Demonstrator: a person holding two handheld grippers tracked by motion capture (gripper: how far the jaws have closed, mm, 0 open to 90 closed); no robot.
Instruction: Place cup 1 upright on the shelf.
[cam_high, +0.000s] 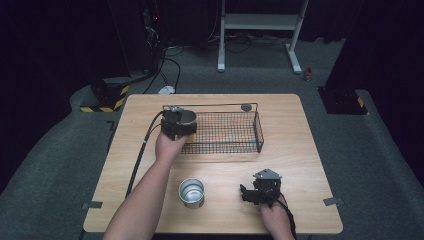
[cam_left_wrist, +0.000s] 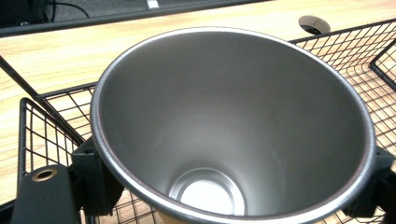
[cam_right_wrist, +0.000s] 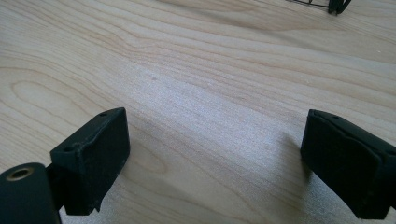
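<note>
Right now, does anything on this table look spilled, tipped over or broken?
Nothing stands out. The steel cup sits gripped in the left gripper over the wire basket, empty and undented. A second cup stands upright on the table, and the right gripper is open.

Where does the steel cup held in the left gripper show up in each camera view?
High view: the held steel cup sits left of centre, at the left end of the wire basket, in the left gripper.
Left gripper view: the cup spans the frame, mouth toward the camera.
Right gripper view: not in it.
Shared landmark: the wire basket.
</note>
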